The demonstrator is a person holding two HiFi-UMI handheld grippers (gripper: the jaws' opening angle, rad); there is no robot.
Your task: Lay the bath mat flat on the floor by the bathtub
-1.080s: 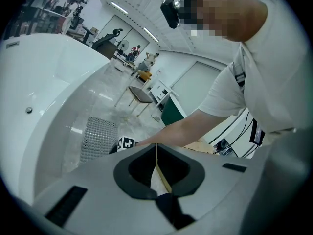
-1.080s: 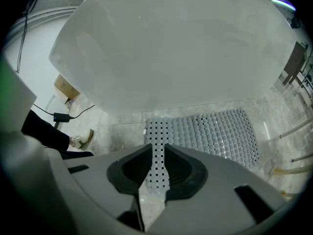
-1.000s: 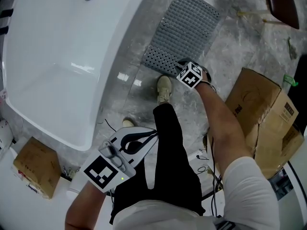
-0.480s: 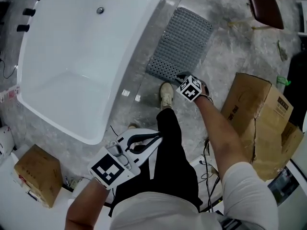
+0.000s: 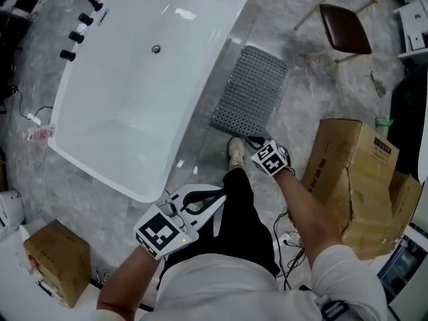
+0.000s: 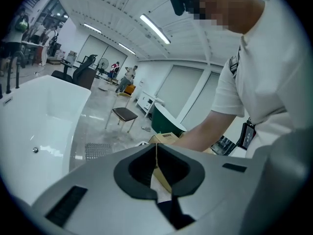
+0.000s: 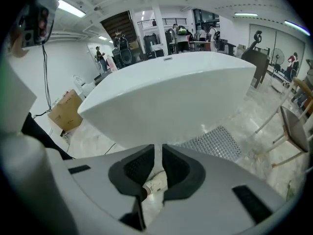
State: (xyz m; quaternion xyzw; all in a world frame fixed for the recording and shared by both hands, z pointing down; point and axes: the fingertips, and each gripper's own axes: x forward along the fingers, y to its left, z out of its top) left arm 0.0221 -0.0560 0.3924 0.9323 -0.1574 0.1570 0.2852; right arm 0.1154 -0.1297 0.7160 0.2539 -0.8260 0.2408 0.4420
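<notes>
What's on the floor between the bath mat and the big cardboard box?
Nothing. Between the bath mat and the cardboard box there is only bare grey floor, as the head view shows.

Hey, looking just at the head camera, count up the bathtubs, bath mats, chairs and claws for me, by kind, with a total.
Bathtub: 1
Bath mat: 1
Chair: 1
Claws: 2, the left claw and the right claw
Total: 5
</notes>
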